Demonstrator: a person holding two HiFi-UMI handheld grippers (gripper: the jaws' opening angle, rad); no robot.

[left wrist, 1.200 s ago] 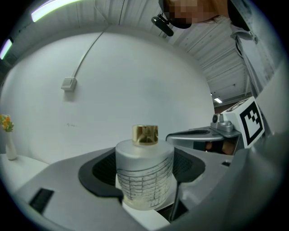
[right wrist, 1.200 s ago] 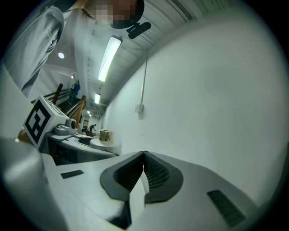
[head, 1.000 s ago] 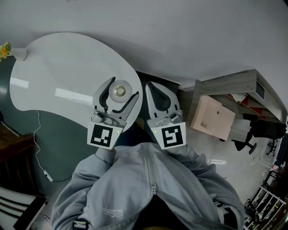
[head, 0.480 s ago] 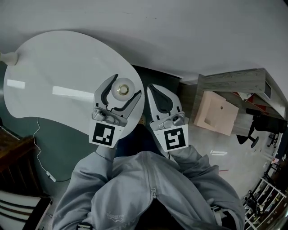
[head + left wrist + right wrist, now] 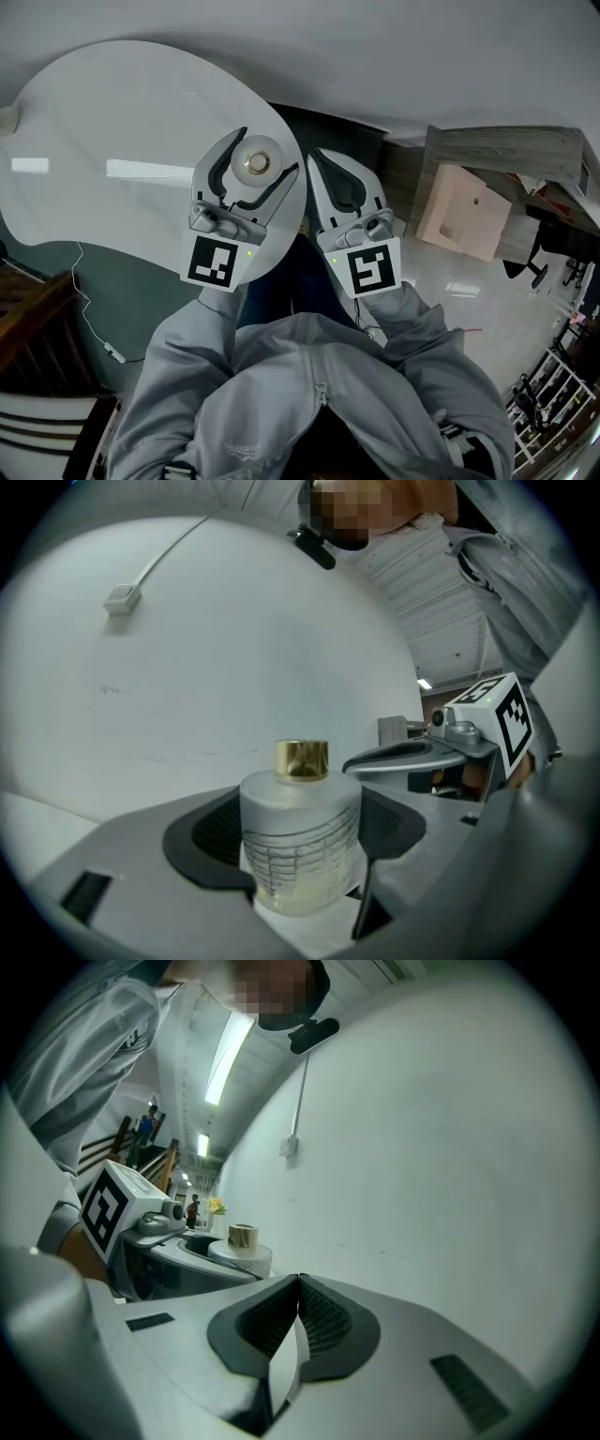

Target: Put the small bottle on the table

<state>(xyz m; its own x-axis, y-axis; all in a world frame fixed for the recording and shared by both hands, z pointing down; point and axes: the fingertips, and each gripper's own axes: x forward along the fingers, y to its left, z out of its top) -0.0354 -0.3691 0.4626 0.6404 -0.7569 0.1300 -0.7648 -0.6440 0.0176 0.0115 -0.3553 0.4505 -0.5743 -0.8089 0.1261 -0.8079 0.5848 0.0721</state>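
Head view, looking steeply down: large white rounded table point(image 5: 112, 122) across the upper left, pale wall beyond it, dark floor beneath its near edge. Below centre, grey zip-front jacket point(image 5: 309, 394) of the person, both sleeves reaching up to the tools. At right, well apart from the table, pale grey wooden desk point(image 5: 506, 150) with a flat pinkish-beige board point(image 5: 464, 211) leaning against it.

Side by side in mid-frame, grey left gripper point(image 5: 269, 152) over the table's right edge and grey right gripper point(image 5: 314, 159) just beyond that edge, near each other but apart, each carrying a black-and-white marker cube point(image 5: 214, 262) at its rear.

Left gripper view: jaws set at a medium spread, dark ribbed pads point(image 5: 211, 832) pressed against both sides of a small frosted-glass bottle point(image 5: 300, 836), upright, printed with fine scale lines, pale liquid at the bottom. In the head view, positioned above the table's right margin; contact between base and tabletop impossible to judge in any view.

Right gripper view: jaws brought fully together, ribbed pads meeting along one seam, nothing between them; left gripper and bottle visible at left.

Atop the bottle, a short gold cylindrical cap point(image 5: 302, 759). Below the table's left side, a thin white cable point(image 5: 89, 300) trailing over the floor.
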